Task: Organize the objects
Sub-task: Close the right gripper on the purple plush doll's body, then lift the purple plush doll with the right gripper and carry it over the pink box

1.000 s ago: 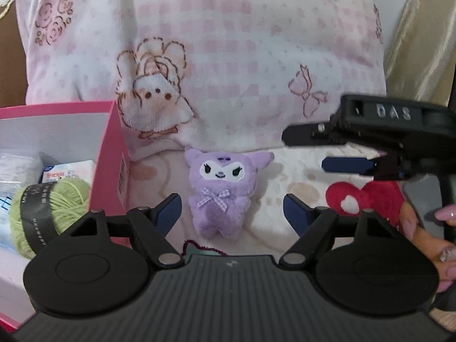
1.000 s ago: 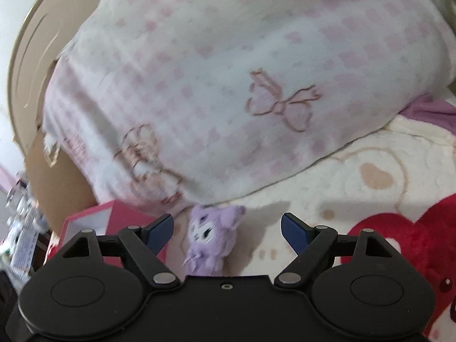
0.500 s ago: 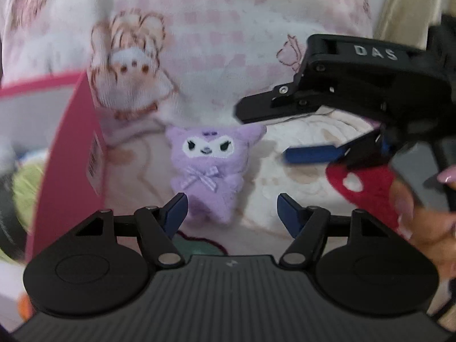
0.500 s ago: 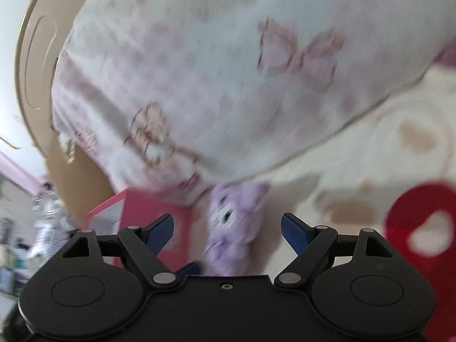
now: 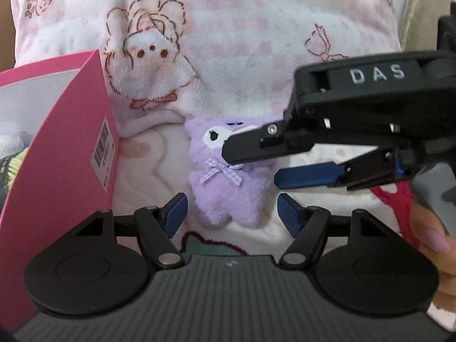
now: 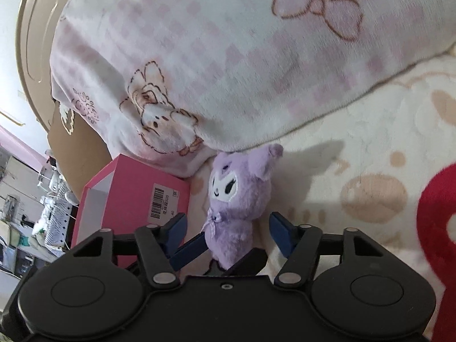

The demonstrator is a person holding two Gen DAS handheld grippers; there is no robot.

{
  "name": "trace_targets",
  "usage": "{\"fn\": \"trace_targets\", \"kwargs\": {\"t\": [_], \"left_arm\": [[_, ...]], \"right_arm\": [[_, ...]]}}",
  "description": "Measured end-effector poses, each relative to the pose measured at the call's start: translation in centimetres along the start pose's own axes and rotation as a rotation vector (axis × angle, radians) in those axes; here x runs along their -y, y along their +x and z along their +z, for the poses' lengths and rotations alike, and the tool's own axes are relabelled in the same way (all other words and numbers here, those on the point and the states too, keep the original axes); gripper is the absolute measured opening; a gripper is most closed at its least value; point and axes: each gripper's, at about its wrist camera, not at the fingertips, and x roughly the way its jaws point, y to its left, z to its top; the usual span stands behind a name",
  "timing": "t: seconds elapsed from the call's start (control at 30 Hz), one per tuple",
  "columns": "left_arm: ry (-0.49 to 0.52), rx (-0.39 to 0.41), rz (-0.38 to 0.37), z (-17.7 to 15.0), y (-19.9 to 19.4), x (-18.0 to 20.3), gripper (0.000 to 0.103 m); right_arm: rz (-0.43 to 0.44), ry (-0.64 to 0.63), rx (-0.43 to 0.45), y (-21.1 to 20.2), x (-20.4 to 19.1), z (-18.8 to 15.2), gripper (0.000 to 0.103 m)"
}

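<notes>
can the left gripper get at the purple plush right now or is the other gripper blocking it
Probably yes: the purple plush sits just ahead of the left gripper, but the right gripper already reaches across its upper half, so both may collide.

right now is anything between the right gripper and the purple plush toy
Nothing blocks it. The purple plush toy already sits between the right gripper fingers, whose jaws have just been closing. The left gripper crowds in from the pink box side.
</notes>
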Motion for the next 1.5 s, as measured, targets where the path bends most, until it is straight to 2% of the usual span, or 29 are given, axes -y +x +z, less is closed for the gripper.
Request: {"fn": "trace_targets", "kwargs": {"t": [0.17,0.3,0.37,0.4,0.53,0.77,0.87,1.07,1.23,1.37,1.5], "left_arm": [[-0.018,0.019,-0.009,0.0,0.1,-0.3,0.069],[-0.029,0.015,-0.015,0.0,0.1,-0.3,0.068],[-0.024,0.022,-0.017,-0.1,0.0,-0.1,0.058],[-0.024,0.026,-0.023,-0.1,0.0,-0.1,0.057],[-0.019,0.024,-0.024,-0.1,0.0,-0.2,0.047],[-0.021,0.003,-0.053,0.1,-0.7,-0.1,0.044],[-0.056,-0.031,-0.108,0.0,-0.7,-0.3,0.045],[-0.023,-0.033,-0.165,-1.3,-1.2,1.8,0.044],[-0.042,-0.067,-0.238,-1.8,-1.5,2.6,0.044],[-0.039,-0.081,-0.222,-1.9,-1.4,2.9,0.045],[-0.061,-0.088,-0.248,-1.5,-1.4,2.2,0.044]], "right_arm": [[0.007,0.054,-0.016,0.2,0.5,-0.2,0.056],[-0.024,0.044,-0.006,0.2,0.6,-0.1,0.040],[-0.033,0.029,-0.008,0.4,0.5,-0.2,0.034],[-0.044,0.015,-0.007,0.5,0.4,-0.2,0.030],[-0.053,-0.016,-0.008,0.6,0.3,-0.2,0.025],[-0.078,-0.046,-0.031,0.2,-0.4,-0.1,0.022],[-0.135,-0.097,-0.079,-0.4,-1.2,-0.4,0.022],[-0.181,-0.083,-0.074,-3.0,-0.8,-1.1,0.022],[-0.236,-0.121,-0.087,-4.8,-1.1,-1.6,0.022],[-0.276,-0.175,-0.107,-4.5,-1.6,-1.9,0.022],[-0.333,-0.202,-0.090,-4.4,-1.9,-1.8,0.027]]}}
